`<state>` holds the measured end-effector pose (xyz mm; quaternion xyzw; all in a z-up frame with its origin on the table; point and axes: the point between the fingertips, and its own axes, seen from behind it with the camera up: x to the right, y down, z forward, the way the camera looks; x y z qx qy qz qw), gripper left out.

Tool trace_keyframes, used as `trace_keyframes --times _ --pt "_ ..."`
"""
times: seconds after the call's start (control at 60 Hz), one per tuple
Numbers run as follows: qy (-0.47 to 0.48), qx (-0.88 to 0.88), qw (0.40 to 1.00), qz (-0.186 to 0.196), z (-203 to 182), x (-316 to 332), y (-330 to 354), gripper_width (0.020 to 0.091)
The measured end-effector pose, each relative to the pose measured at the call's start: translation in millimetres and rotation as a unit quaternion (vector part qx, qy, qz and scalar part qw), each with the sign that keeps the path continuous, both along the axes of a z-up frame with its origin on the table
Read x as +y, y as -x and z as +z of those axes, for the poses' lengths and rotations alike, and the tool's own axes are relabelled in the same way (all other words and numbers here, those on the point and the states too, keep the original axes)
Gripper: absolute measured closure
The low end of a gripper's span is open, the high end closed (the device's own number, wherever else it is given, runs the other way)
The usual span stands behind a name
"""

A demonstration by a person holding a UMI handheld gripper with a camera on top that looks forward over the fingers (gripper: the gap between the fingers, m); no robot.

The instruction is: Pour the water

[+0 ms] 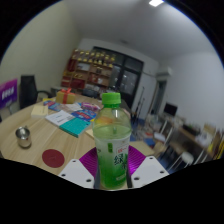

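A clear plastic bottle (112,140) with a green cap, green liquid and a green label stands upright between my fingers, lifted above the table. My gripper (112,166) is shut on the bottle, the purple pads (91,162) pressing on its lower body at both sides. A small metal cup (24,135) sits on the round wooden table (40,150) to the left, well away from the bottle.
A dark red coaster (53,157) lies on the table near the left finger. Books and papers (74,123) lie further back on the table. Shelves (95,70) stand at the far wall, a chair (28,90) at the left and a cluttered desk (185,135) at the right.
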<state>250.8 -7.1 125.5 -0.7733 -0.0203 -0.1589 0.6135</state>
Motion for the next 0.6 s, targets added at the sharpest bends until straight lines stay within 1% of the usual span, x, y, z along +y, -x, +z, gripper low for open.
trace_keyframes --times 0.033,0.067,0.083,0.117,0.167,0.183,0.217,0.283,0.35,0.367,0.383,0.4,0.417,0.433,0.467,0.5,0.517,0.6 --pt "0.000 -0.047 0.999 0.009 15 6 22 0.0739" --pt "0.009 -0.099 0.995 0.028 35 7 36 0.0738" --pt "0.011 -0.130 0.991 0.034 38 14 52 0.0738" --pt "0.019 -0.193 0.979 0.057 54 16 70 0.0739" --pt "0.026 -0.296 0.950 0.091 69 23 102 0.0738" --pt "0.028 -0.333 0.937 0.099 75 17 114 0.0738" --pt "0.036 -0.400 0.908 0.120 74 23 139 0.0741" --pt "0.053 -0.526 0.835 0.150 57 41 182 0.0737" --pt "0.070 -0.633 0.750 0.176 44 39 198 0.0737" --pt "0.075 -0.657 0.726 0.188 56 27 192 0.0738" --pt "0.080 -0.677 0.706 0.192 52 26 195 0.0738" --pt "0.084 -0.695 0.689 0.188 31 36 206 0.0740" --pt "0.089 -0.713 0.669 0.191 45 23 197 0.0741" --pt "0.093 -0.727 0.654 0.184 27 33 206 0.0739" --pt "0.103 -0.755 0.622 0.180 24 29 205 0.0736" --pt "0.106 -0.774 0.597 0.180 27 38 194 0.0738" --pt "0.109 -0.785 0.583 0.179 39 39 190 0.0740" --pt "0.114 -0.812 0.546 0.174 44 34 185 0.0735"
